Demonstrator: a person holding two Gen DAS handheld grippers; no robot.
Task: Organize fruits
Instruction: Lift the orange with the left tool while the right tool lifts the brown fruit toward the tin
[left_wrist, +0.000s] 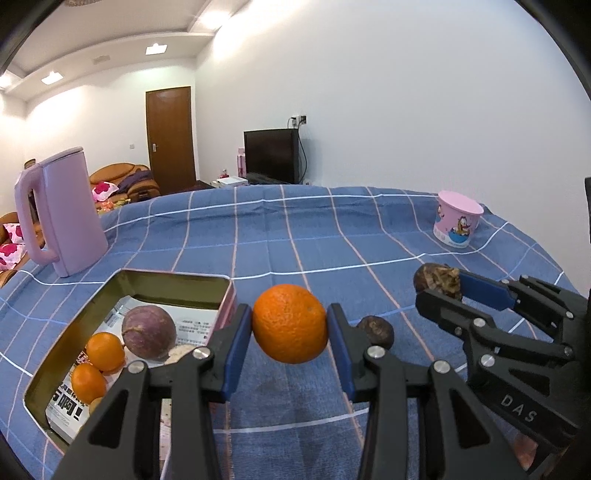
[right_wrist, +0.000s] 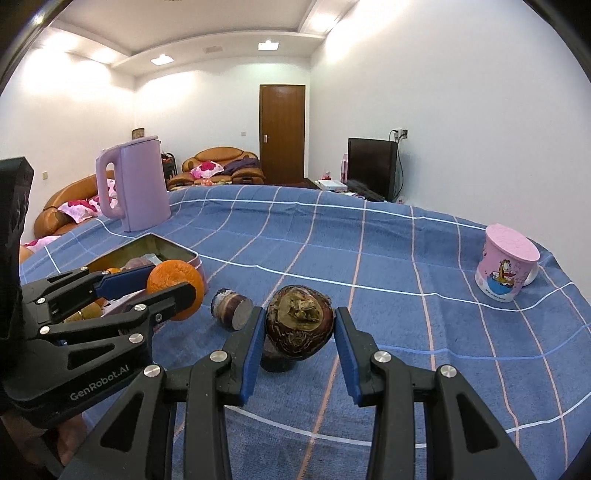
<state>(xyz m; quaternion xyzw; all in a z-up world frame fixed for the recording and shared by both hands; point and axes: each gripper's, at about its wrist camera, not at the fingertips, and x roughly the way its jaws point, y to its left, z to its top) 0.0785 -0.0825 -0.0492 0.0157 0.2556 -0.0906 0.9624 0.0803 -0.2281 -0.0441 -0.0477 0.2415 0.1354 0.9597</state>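
My left gripper (left_wrist: 290, 328) is shut on an orange (left_wrist: 290, 323) and holds it above the blue checked cloth, just right of the open metal tin (left_wrist: 177, 282). The tin holds a purple round fruit (left_wrist: 149, 327) and two small oranges (left_wrist: 105, 350). My right gripper (right_wrist: 299, 332) is shut on a dark brown fruit (right_wrist: 299, 326), lifted above the cloth; it shows in the left wrist view (left_wrist: 437, 282) too. Another brown fruit (right_wrist: 232, 308) lies on the cloth between the grippers and also shows in the left wrist view (left_wrist: 376, 331). The orange appears in the right wrist view (right_wrist: 175, 284).
A pink kettle (left_wrist: 61, 212) stands behind the tin at the left. A pink cartoon mug (right_wrist: 508, 262) sits upside down at the far right. The table (left_wrist: 295, 229) is covered by the blue checked cloth. Sofas, a door and a TV lie beyond.
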